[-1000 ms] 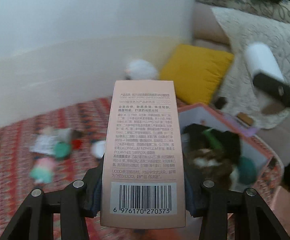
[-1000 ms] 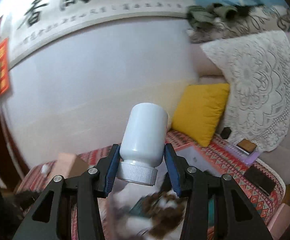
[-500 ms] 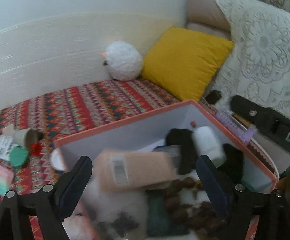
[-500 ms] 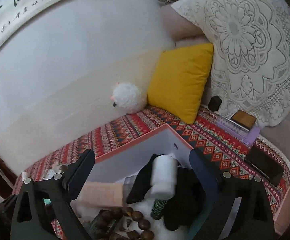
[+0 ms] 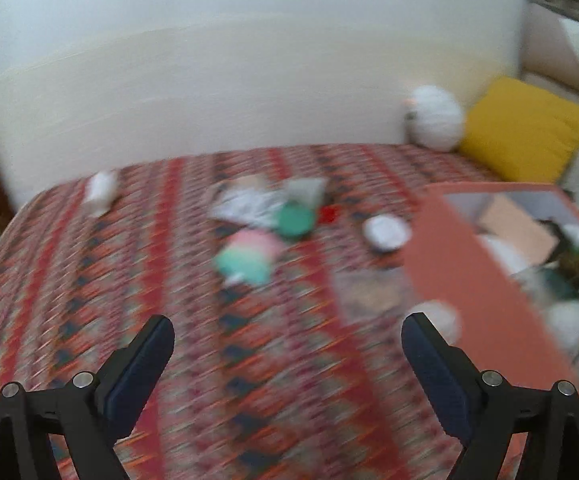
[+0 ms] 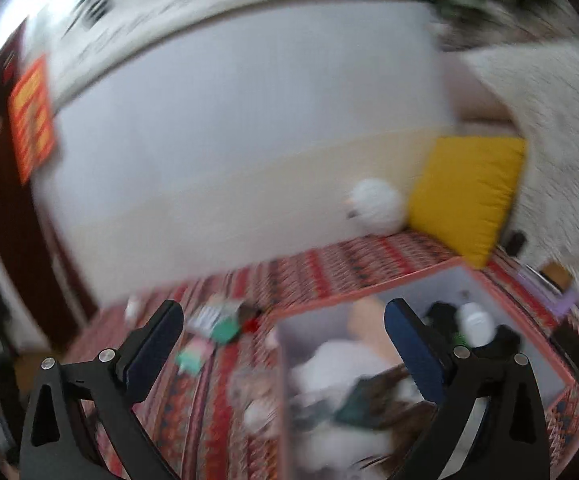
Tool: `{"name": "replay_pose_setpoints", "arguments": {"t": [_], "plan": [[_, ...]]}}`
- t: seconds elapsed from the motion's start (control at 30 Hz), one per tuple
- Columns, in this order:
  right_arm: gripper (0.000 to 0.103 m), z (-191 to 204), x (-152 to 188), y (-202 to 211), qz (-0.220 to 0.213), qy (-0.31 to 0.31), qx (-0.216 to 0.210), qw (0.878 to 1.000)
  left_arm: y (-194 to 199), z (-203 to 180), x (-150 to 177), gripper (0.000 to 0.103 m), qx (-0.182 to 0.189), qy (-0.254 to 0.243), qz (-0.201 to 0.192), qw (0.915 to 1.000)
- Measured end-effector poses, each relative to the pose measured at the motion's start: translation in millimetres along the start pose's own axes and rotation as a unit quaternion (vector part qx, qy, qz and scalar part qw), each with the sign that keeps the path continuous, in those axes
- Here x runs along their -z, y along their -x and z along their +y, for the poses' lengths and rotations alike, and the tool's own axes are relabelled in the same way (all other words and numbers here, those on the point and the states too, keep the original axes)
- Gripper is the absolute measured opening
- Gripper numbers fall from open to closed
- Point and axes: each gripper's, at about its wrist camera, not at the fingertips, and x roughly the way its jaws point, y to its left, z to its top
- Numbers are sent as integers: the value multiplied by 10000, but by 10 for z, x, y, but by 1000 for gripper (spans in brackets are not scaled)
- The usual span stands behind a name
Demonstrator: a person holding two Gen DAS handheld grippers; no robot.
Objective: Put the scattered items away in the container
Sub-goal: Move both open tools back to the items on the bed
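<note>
Over patterned red cloth [image 5: 129, 280] by pale wall [image 5: 249, 80], both claws (left claw [image 5: 287, 354], right claw [image 6: 283, 340]) spread empty, seemingly.

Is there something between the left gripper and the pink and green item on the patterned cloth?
Nothing visible stands in the way. The left gripper is open and empty, and only bare patterned cloth lies between it and the pink and green item. The orange box sits off to the right, clear of that path.

A plain white wall [image 5: 249, 20] with a cream lower band rises beyond the fingers, behind a red patterned woven cover [image 5: 169, 320]. Right of the fingers, a mustard-yellow square cushion [image 5: 525, 136] leans against a white lace-draped sofa back [image 6: 549, 128]. A red paper poster [image 6: 33, 116] hangs far left.
</note>
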Motion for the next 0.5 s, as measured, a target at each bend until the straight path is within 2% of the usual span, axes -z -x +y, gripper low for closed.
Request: {"name": "replay_pose_setpoints", "arguments": {"t": [0.1, 0.13, 0.23, 0.3, 0.33, 0.37, 0.5], "plan": [[102, 694, 368, -318, 537, 916, 227, 9941, -28, 407, 126, 96, -150, 224, 96, 9996], [99, 929, 556, -464, 807, 1292, 323, 9878, -55, 496, 142, 96, -148, 287, 115, 9994], [95, 1271, 1027, -764, 1305, 2085, 718, 9666, -264, 583, 84, 96, -32, 219, 194, 9996], [95, 1412, 1347, -972, 1572, 2679, 1147, 9436, -415, 622, 35, 96, 56, 148, 249, 9996], [93, 1474, 1504, -1106, 1740, 3069, 1348, 9259, -538, 600, -14, 96, 121, 82, 310, 9994], [91, 1448, 1603, -1217, 1822, 3265, 1461, 9159, -664, 556, -62, 96, 170, 6, 378, 9991], [89, 1296, 1851, -1562, 1997, 3702, 1852, 8881, -1233, 340, -250, 96, 410, -250, 643, 9968]]}}
